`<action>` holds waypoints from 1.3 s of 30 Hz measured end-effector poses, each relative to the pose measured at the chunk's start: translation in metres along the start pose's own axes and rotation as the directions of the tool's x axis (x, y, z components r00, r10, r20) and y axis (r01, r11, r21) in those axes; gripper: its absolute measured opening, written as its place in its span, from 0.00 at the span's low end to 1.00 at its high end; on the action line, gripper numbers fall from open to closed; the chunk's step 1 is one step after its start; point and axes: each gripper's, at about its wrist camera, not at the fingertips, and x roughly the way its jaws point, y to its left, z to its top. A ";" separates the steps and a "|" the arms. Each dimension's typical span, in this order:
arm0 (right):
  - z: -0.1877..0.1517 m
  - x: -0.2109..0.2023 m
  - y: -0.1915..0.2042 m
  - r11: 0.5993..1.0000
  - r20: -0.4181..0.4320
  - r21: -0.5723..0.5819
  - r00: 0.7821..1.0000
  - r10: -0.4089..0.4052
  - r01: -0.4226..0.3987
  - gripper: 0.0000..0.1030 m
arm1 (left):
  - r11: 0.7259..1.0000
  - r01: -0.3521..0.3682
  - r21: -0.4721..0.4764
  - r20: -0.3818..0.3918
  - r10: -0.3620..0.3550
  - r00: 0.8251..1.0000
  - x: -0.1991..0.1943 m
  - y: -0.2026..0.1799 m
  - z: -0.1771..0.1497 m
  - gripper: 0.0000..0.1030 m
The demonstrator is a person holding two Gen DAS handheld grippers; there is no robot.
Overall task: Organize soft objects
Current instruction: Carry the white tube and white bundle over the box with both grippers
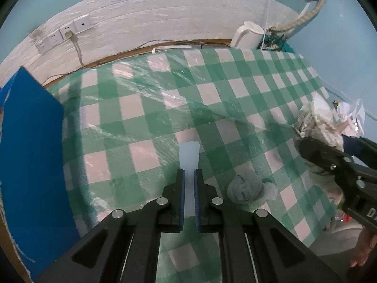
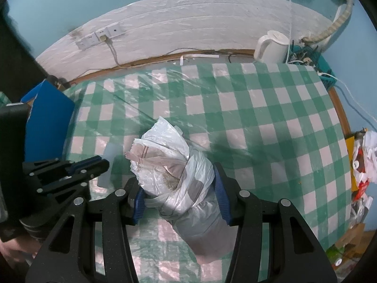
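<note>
My left gripper (image 1: 188, 172) is shut on a thin, pale translucent strip (image 1: 189, 152) that sticks out past its blue pads above the table. To its right a balled-up grey cloth (image 1: 247, 188) lies on the green checked tablecloth (image 1: 132, 118). My right gripper (image 2: 176, 184) is shut on a cloth bundle wrapped in a white plastic bag (image 2: 169, 162), held above the table. In the left wrist view that right gripper (image 1: 304, 143) is at the right edge with the white bundle (image 1: 318, 118). The right wrist view has the left gripper (image 2: 103, 162) at the left, holding the strip (image 2: 109, 158).
A blue board (image 1: 30, 141) stands at the table's left side. At the back are a white kettle (image 2: 271, 47), tangled cables (image 2: 304, 56) and wall sockets (image 1: 63, 33). Bags and clutter (image 2: 362, 165) pile beyond the right edge. A hand (image 1: 362, 247) shows low on the right.
</note>
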 end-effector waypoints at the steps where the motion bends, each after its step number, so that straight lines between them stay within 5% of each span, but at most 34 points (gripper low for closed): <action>1: 0.000 -0.001 0.002 1.000 0.001 -0.002 1.000 0.001 -0.001 0.48 | 1.000 0.003 -0.004 0.005 -0.003 1.000 -0.003 0.002 0.000 0.07; 39: 0.021 -0.058 0.144 0.970 0.073 -0.217 0.989 0.131 -0.112 0.48 | 0.990 -0.082 -0.114 0.165 0.101 0.981 -0.138 0.084 -0.040 0.07</action>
